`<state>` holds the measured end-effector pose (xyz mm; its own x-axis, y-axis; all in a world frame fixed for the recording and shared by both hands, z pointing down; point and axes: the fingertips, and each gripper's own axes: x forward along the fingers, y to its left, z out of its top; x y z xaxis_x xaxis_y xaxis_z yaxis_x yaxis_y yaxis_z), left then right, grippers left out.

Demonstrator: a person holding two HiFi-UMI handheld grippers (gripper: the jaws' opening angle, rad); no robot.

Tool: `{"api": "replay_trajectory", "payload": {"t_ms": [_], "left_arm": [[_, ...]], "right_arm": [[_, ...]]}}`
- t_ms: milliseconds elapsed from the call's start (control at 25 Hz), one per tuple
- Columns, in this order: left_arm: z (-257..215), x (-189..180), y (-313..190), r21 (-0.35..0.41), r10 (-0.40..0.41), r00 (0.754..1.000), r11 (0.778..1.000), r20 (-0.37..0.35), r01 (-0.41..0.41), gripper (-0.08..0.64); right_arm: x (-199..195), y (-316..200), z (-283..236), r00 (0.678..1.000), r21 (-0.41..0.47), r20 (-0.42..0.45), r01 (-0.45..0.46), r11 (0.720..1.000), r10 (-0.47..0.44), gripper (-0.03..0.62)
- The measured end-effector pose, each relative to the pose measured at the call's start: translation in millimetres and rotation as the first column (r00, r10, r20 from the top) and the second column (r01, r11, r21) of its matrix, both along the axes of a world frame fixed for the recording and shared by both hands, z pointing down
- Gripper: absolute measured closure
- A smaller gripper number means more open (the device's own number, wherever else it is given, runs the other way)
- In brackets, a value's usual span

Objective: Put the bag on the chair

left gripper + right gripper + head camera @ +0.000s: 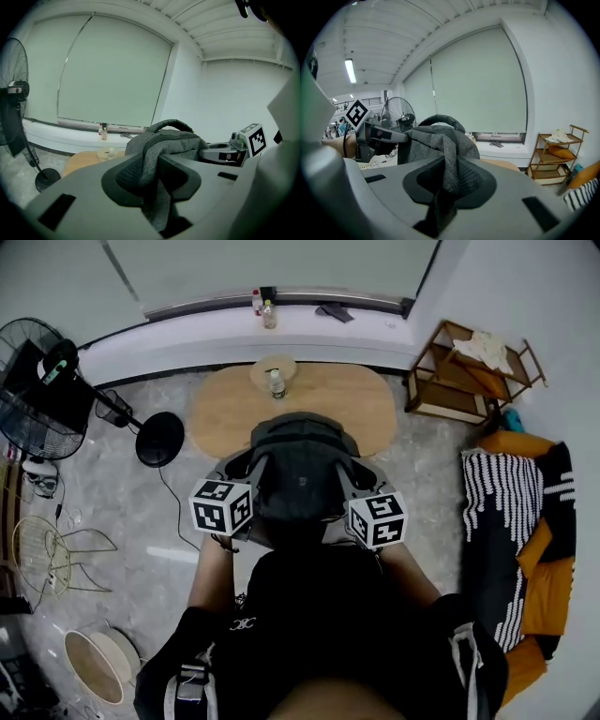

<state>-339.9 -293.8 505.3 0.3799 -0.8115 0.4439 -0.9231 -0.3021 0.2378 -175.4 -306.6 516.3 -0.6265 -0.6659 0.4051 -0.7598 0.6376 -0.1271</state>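
A dark grey backpack (300,474) hangs in front of the person, held up between both grippers above the floor. My left gripper (251,467) is shut on a fold of the bag's fabric (161,159) on its left side. My right gripper (352,476) is shut on a fold (450,164) on the right side. The bag's top handle (171,124) arches upward. A gold wire chair (45,557) stands at the far left, well apart from the bag. Each gripper view shows the other gripper across the bag.
Ahead stands an oval wooden table (225,413) with a bottle (277,383) on it. A standing fan (37,395) is at the left, a wooden shelf (469,371) at the right. An orange sofa with a striped blanket (511,521) lines the right side. A round stool (94,667) sits bottom left.
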Motion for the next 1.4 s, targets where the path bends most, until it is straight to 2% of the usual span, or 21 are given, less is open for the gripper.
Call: {"api": "replay_trajectory", "payload": {"t_ms": [360,640,840,1120,1400], "left_arm": [[13,-18,-16,-0.028,0.129,0.992,0.991,0.005,-0.128,0.457],[7,-21,-18,-0.018,0.182,0.983,0.983,0.026,-0.181,0.459],[19,-24,-19,-0.039,0.182,0.983,0.983,0.03,-0.181,0.459],[60,-37,-15,-0.117,0.16,0.986,0.981,0.039,-0.154,0.46],[107,-43,-16,-0.205,0.168,0.984,0.967,0.065,-0.151,0.46]], "right_arm": [[-19,7,9,0.993,0.001,0.006,-0.12,0.993,0.12,0.517],[-24,14,7,0.986,-0.01,0.046,-0.157,0.987,0.158,0.518],[-28,16,23,0.986,-0.044,0.043,-0.161,0.986,0.163,0.518],[-39,14,63,0.99,-0.108,0.009,-0.139,0.984,0.141,0.518],[-45,11,113,0.991,-0.189,-0.045,-0.134,0.973,0.127,0.518]]}}
